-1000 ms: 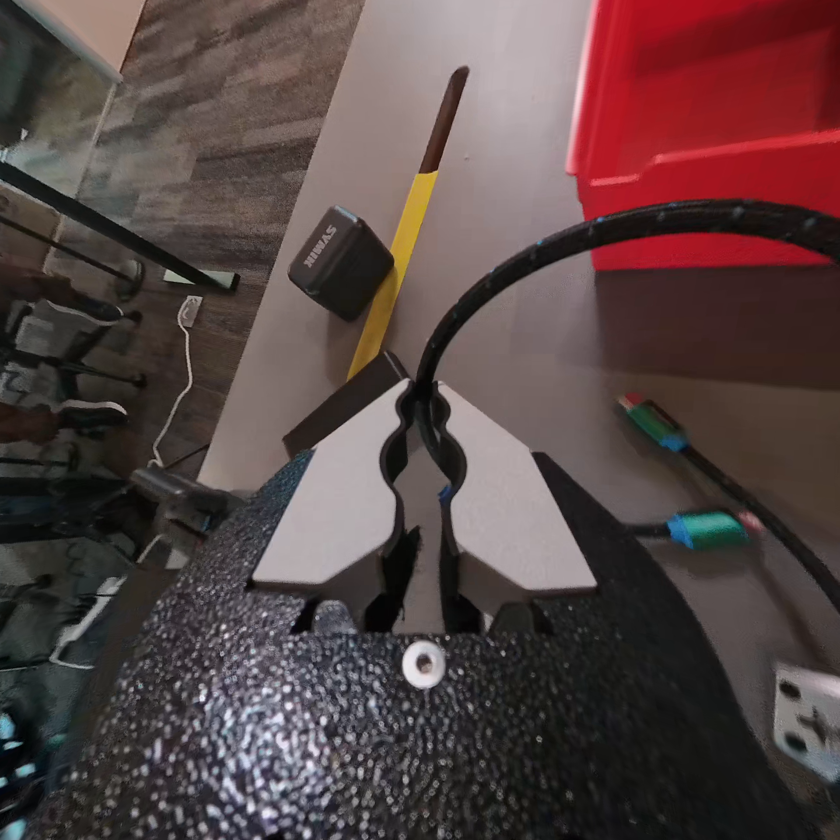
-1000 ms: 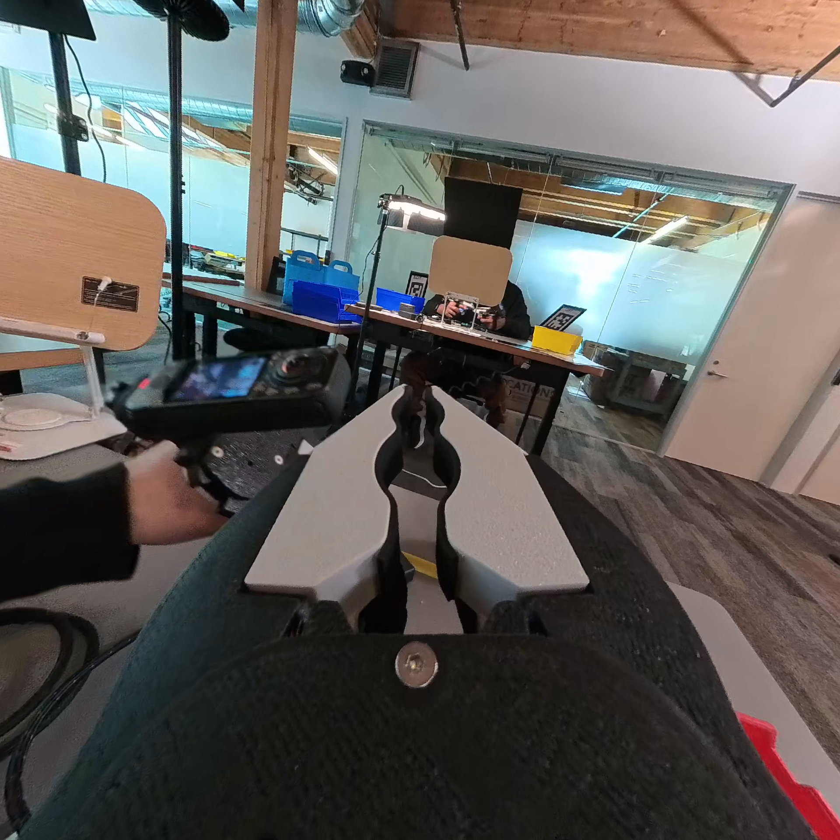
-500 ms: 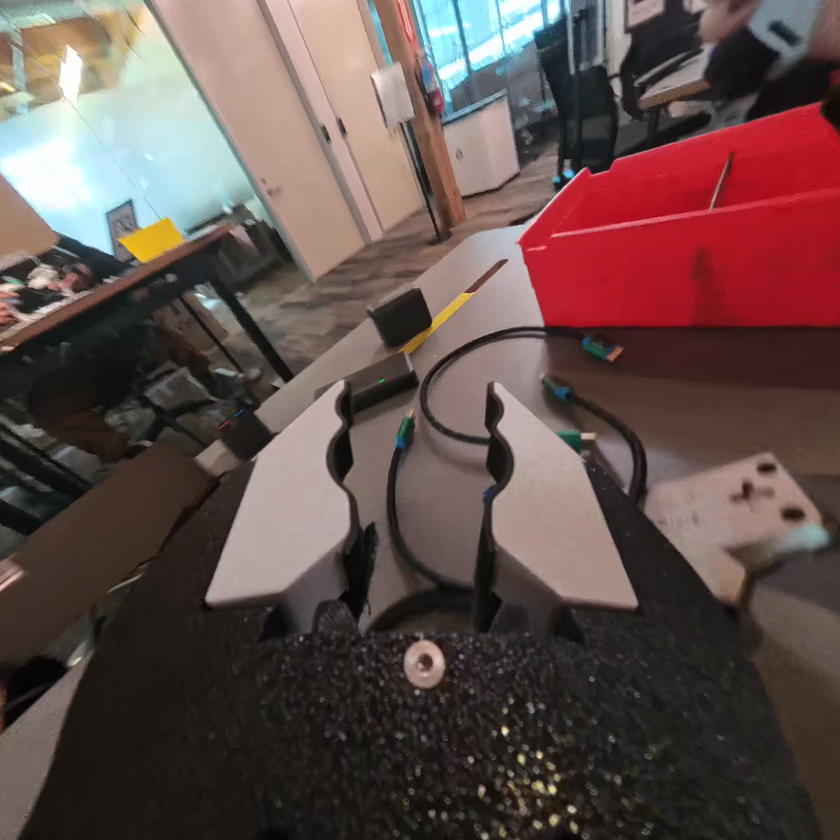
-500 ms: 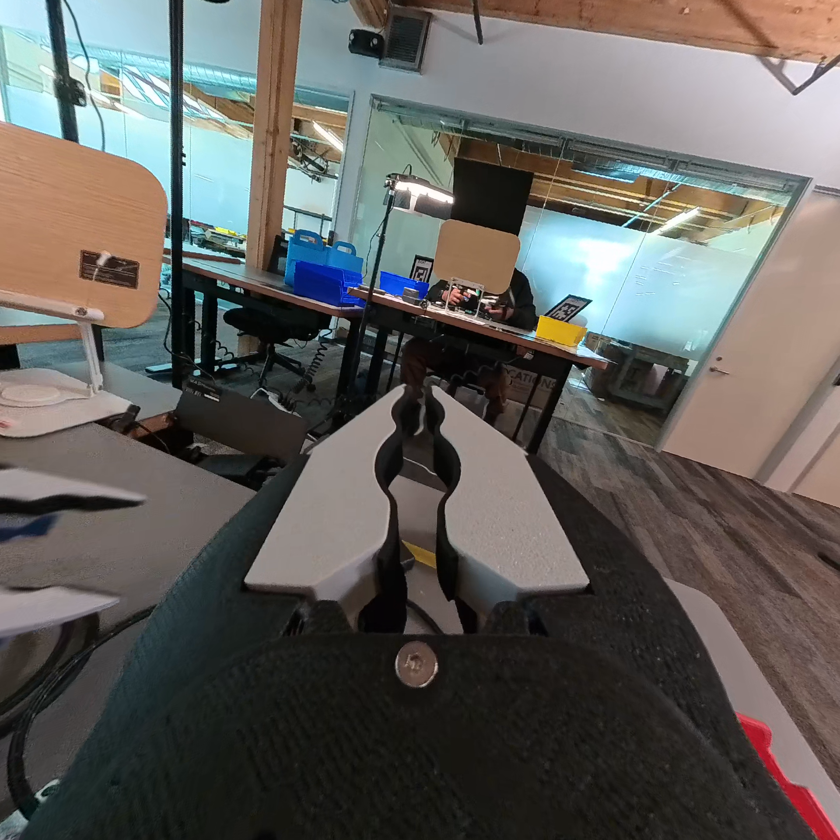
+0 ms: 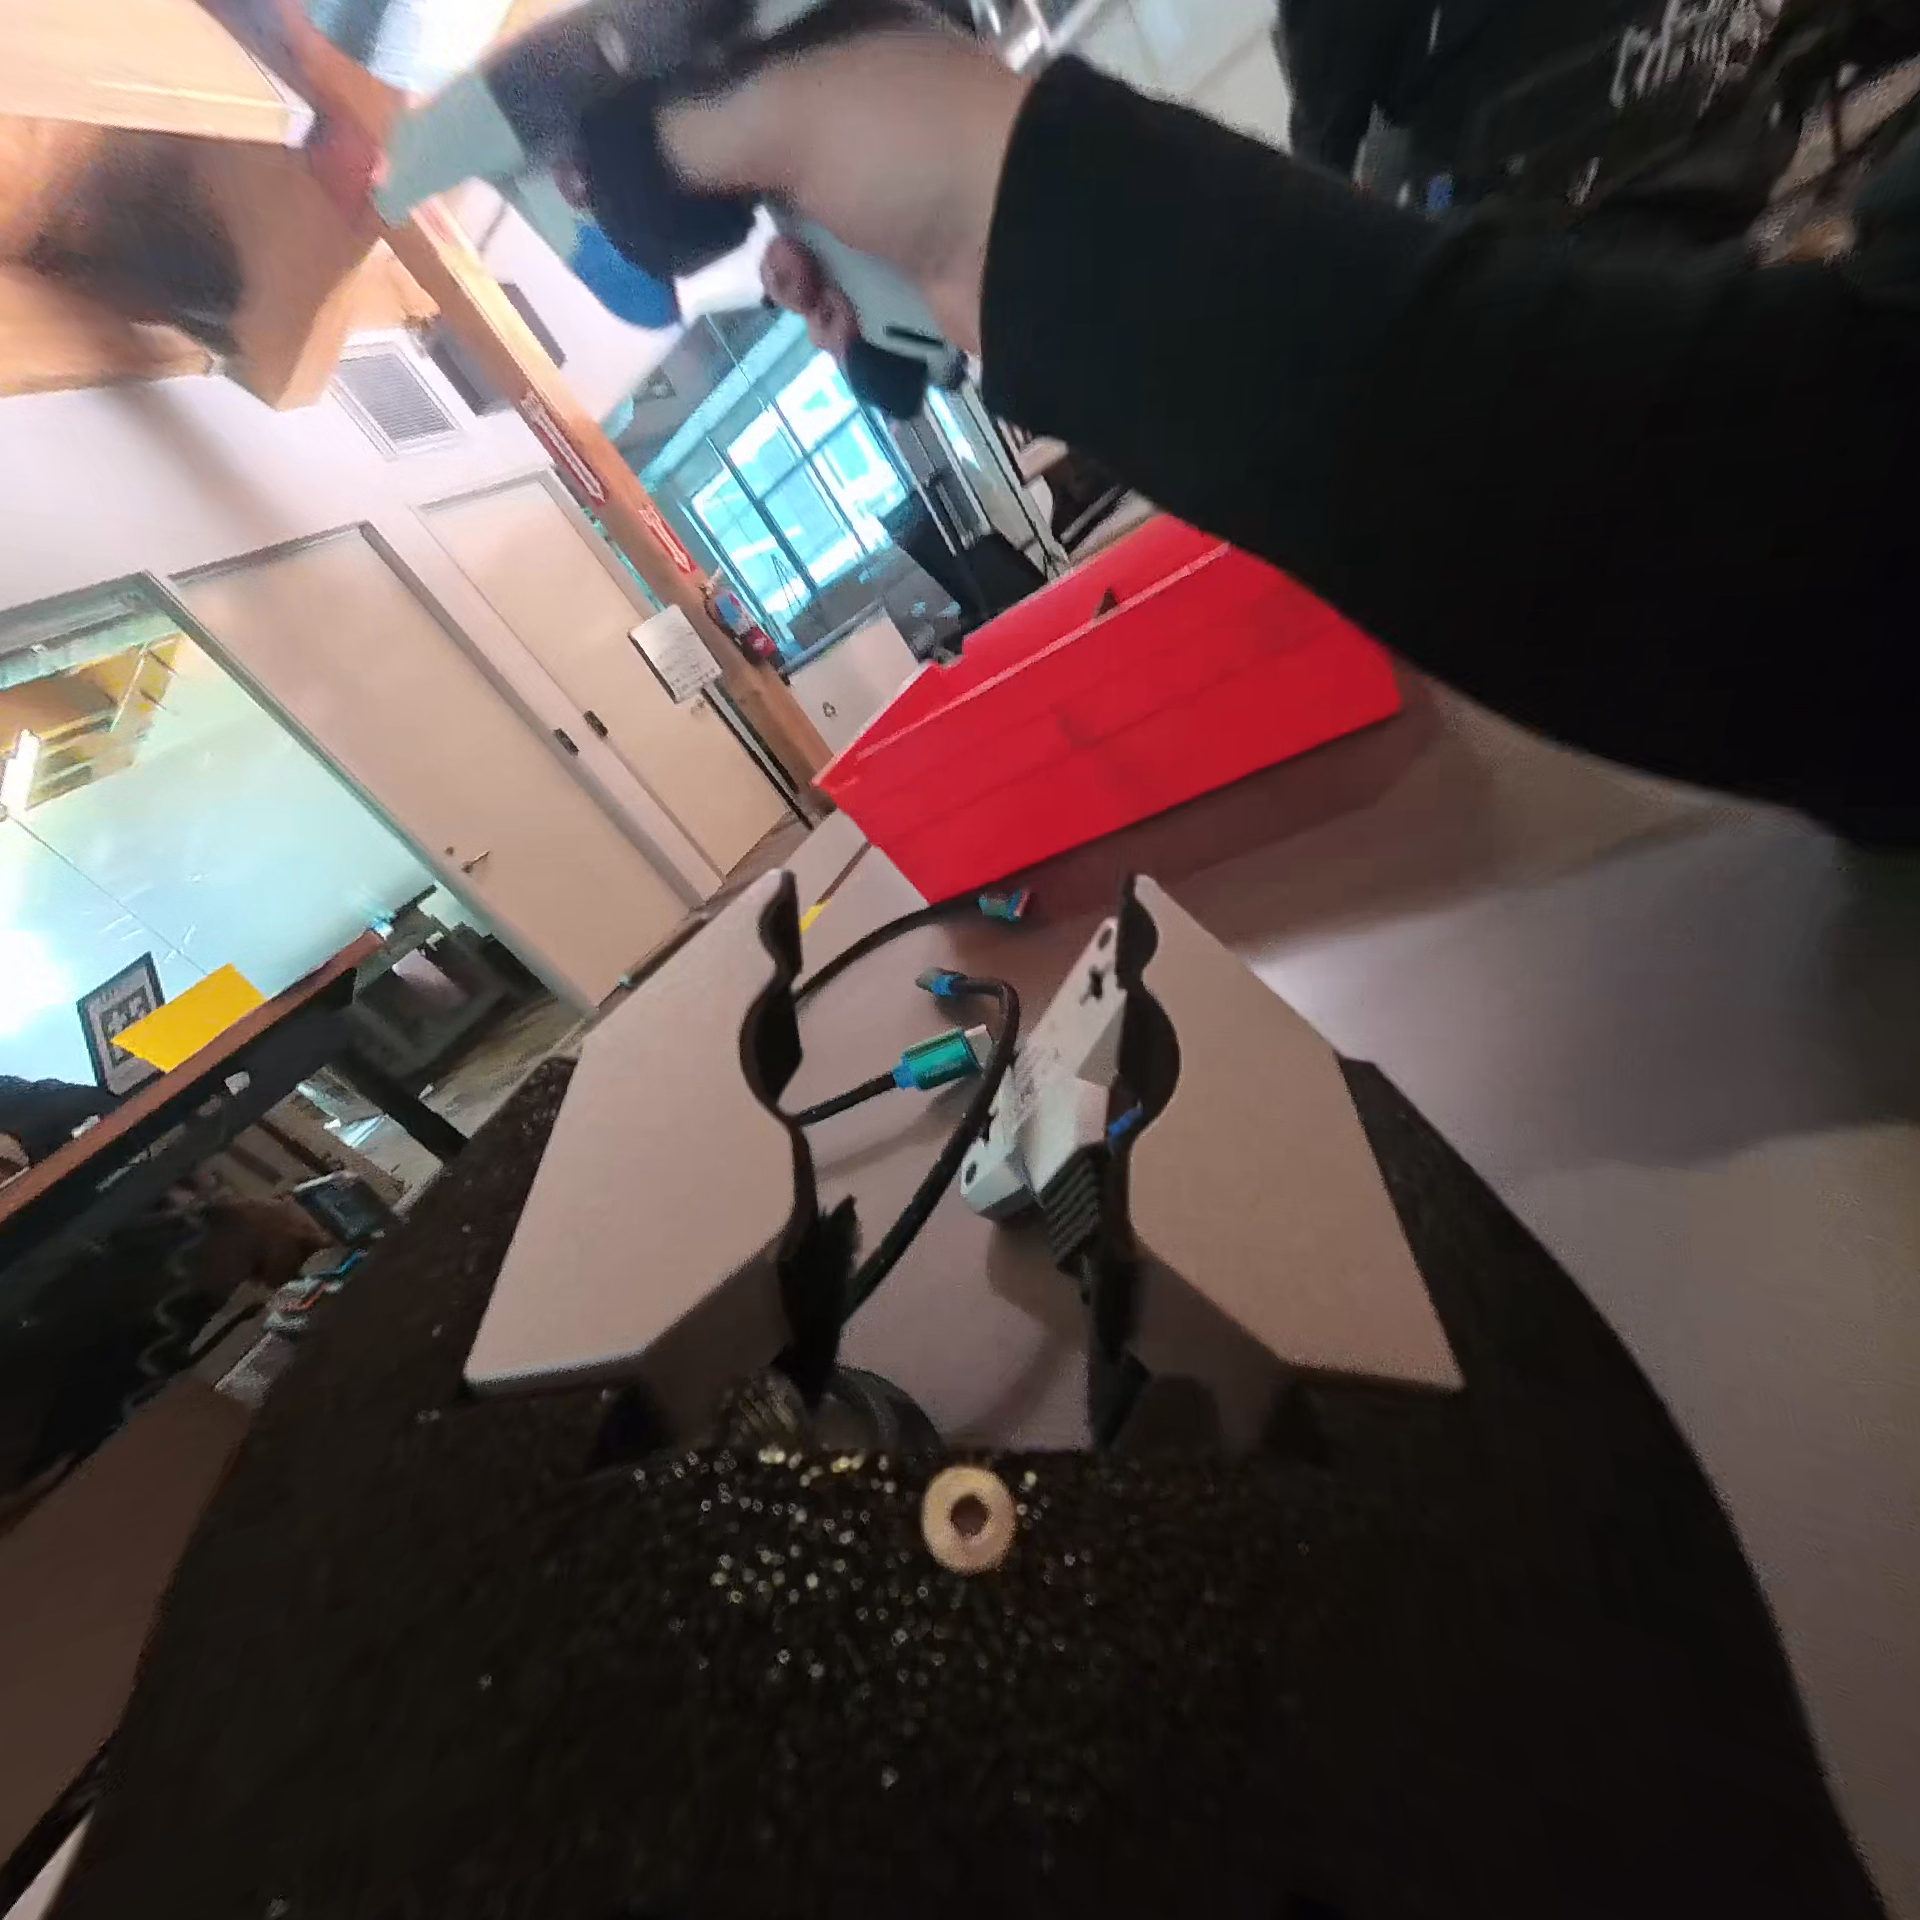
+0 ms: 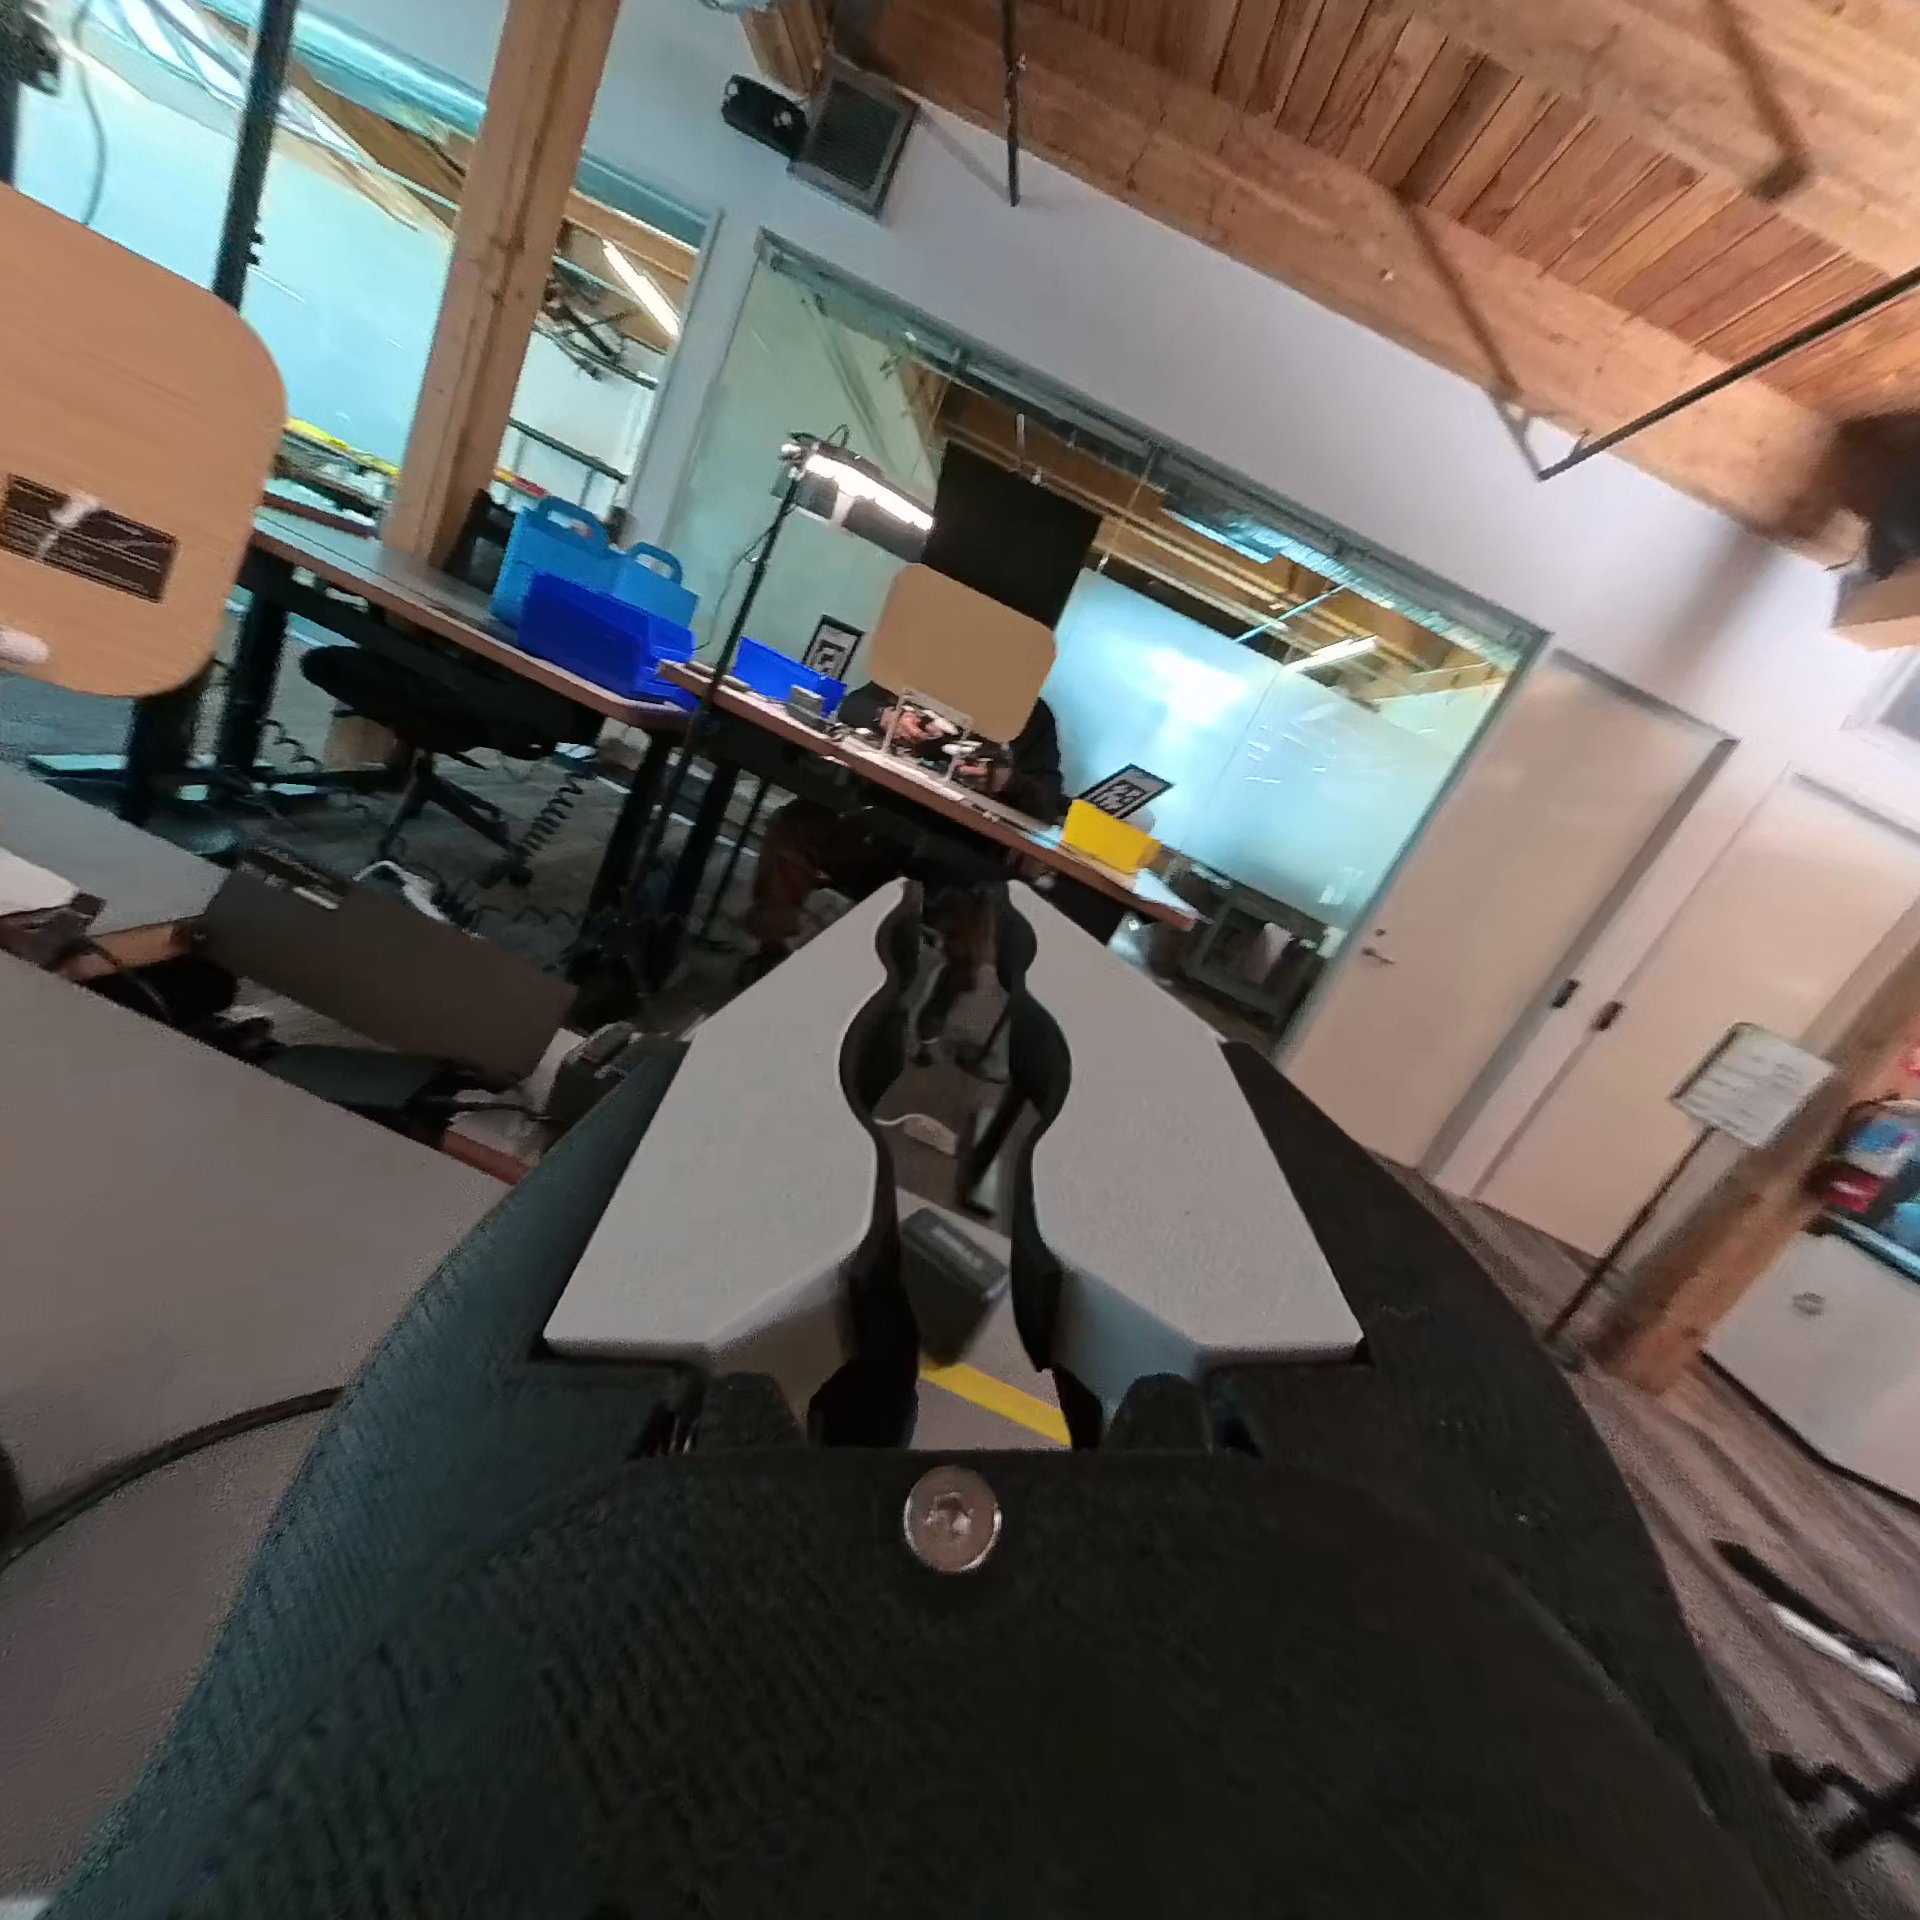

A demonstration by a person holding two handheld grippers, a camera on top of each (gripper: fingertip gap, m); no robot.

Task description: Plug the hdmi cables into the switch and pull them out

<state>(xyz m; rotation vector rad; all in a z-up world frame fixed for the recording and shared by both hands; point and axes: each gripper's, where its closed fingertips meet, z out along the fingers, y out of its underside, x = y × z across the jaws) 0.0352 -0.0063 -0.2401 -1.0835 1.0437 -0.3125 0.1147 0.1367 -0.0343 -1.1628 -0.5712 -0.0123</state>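
In the left wrist view my left gripper (image 5: 958,904) is open wide and holds nothing. It hovers tilted above the brown table (image 5: 1507,1039). Below its fingers lie black braided HDMI cables (image 5: 935,1174) with a green plug (image 5: 940,1055), a blue-collared plug (image 5: 940,982) and a third plug (image 5: 1003,904) near the red bin. A white block with screw holes (image 5: 1049,1081) lies by the right finger. In the right wrist view my right gripper (image 6: 958,899) has its fingers a little apart with nothing between them. It points out over the table edge into the room.
A red bin (image 5: 1101,727) stands at the back of the table. A person's hand and black sleeve (image 5: 1351,364) cross the top of the left wrist view. A black box (image 6: 951,1278) and yellow tape (image 6: 992,1387) lie under the right gripper. A cable (image 6: 156,1455) lies at the left. Left tips to right tips: about 25 cm.
My left gripper let go of the black cable it pinched, opened wide and swung up and back. My right gripper went from shut to slightly open and tilted.
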